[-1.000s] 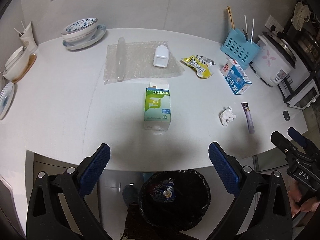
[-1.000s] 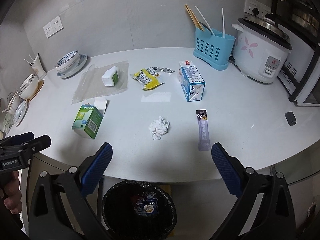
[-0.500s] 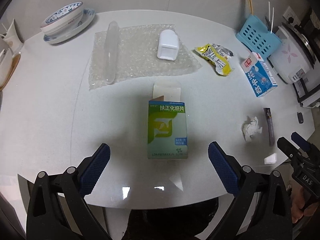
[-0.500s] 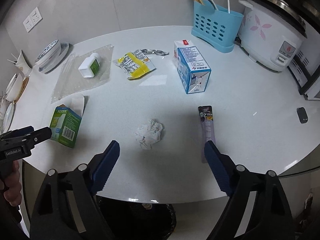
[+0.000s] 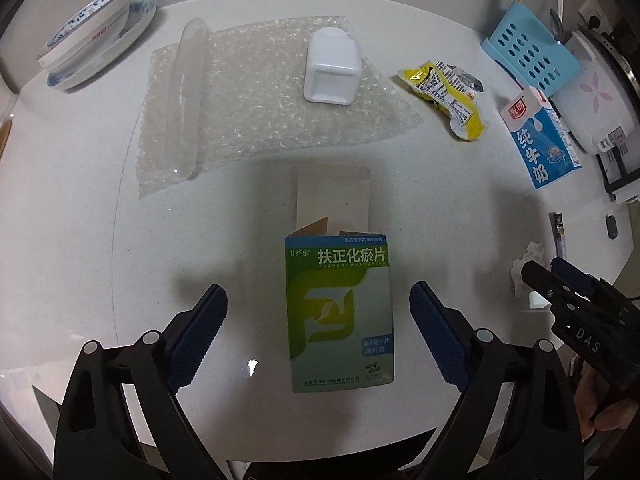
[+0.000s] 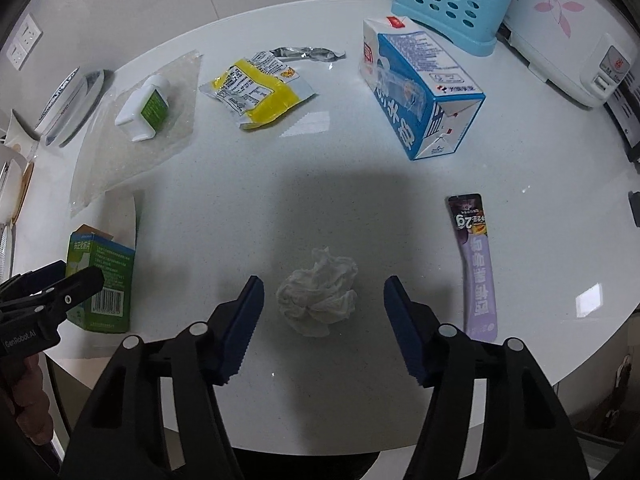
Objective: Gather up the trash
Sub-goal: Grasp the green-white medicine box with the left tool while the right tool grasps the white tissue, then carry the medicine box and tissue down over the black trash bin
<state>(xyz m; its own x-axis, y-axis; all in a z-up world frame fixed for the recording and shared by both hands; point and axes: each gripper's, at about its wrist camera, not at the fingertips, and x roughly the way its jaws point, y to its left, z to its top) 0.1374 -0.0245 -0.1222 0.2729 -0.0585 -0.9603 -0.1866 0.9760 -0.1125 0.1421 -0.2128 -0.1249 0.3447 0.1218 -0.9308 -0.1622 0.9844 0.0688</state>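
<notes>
A green and white medicine box (image 5: 340, 312) stands on the white table with its flap open, between the wide-open fingers of my left gripper (image 5: 318, 316); it also shows in the right wrist view (image 6: 102, 280). A crumpled white tissue (image 6: 318, 292) lies between the open fingers of my right gripper (image 6: 322, 304). Neither gripper touches its object. Other trash lies around: a purple sachet (image 6: 476, 264), a blue milk carton (image 6: 416, 88), a yellow wrapper (image 6: 256, 92), bubble wrap (image 5: 260, 92) and a small white bottle (image 5: 332, 68).
A blue utensil basket (image 6: 448, 0) and a white rice cooker (image 6: 568, 28) stand at the back right. Stacked bowls (image 5: 92, 40) sit at the back left. A small dark object (image 5: 612, 232) lies near the right table edge.
Both grippers have moved forward and down over the table. The box and the tissue now sit between their fingers, and the bin below the table edge has dropped out of view.
</notes>
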